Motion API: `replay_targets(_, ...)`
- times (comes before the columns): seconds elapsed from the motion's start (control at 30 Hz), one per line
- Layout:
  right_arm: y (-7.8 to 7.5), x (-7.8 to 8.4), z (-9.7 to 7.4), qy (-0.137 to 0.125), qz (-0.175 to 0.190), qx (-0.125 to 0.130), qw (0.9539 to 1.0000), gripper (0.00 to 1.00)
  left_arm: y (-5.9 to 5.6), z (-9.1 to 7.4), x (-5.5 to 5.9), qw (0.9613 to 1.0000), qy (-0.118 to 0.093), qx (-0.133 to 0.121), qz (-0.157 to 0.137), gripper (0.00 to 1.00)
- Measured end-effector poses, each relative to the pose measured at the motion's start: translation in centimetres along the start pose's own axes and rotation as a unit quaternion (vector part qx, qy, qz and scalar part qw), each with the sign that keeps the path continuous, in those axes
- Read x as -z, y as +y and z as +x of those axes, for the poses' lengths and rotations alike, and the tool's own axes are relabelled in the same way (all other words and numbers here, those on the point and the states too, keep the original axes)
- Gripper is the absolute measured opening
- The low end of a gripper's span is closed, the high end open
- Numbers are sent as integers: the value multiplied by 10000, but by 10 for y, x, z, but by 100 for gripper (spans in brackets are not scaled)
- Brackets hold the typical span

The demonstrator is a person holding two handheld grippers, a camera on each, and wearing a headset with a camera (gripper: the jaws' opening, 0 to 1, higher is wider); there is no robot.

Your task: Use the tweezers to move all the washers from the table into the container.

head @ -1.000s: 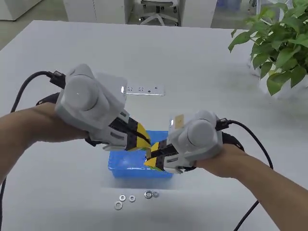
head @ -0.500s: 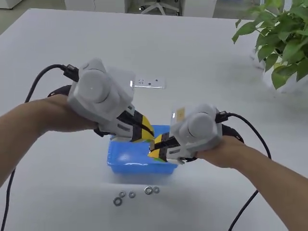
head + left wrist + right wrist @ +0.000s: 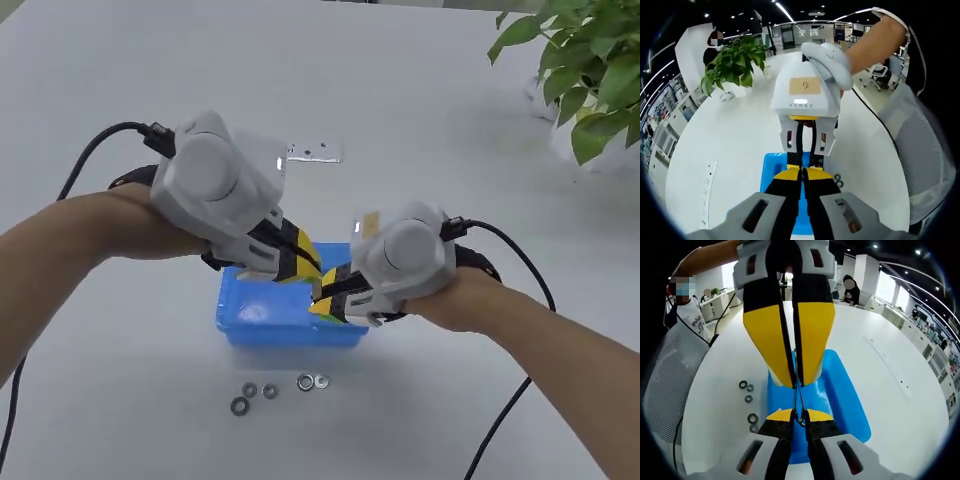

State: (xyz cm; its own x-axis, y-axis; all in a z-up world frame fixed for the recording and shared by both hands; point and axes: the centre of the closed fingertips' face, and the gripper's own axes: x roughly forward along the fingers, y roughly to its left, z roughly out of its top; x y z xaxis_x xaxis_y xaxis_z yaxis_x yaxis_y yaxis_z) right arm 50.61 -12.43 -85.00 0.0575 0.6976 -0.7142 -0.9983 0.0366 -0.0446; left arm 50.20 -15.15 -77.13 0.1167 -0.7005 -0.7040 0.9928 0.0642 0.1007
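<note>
Thin metal tweezers run between the two grippers, which meet tip to tip above the blue container. My left gripper has its yellow jaws shut on the tweezers' upper part. My right gripper is shut on their lower end. Several small washers lie on the white table just in front of the container, and they also lie left of it in the right gripper view. In the left gripper view my left gripper faces the right gripper over the container.
A white power strip lies on the table beyond the container. A potted plant stands at the far right. Black cables trail from both grippers. People and office furniture are in the background of the gripper views.
The head camera has shifted, so the scene sits differently in the picture. Both grippers stay joined tip to tip over the container, and the washers have not moved.
</note>
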Motion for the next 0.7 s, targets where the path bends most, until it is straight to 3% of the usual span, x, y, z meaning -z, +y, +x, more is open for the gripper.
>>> replay_targets(0.4,-2,10,9,127,27,-43,9999,10,2,9,9,9999,57,48,-82,6)
replay_targets(0.7,-2,9,8,102,99,-87,9999,12,3,9,9,9999,10,45,-123,6)
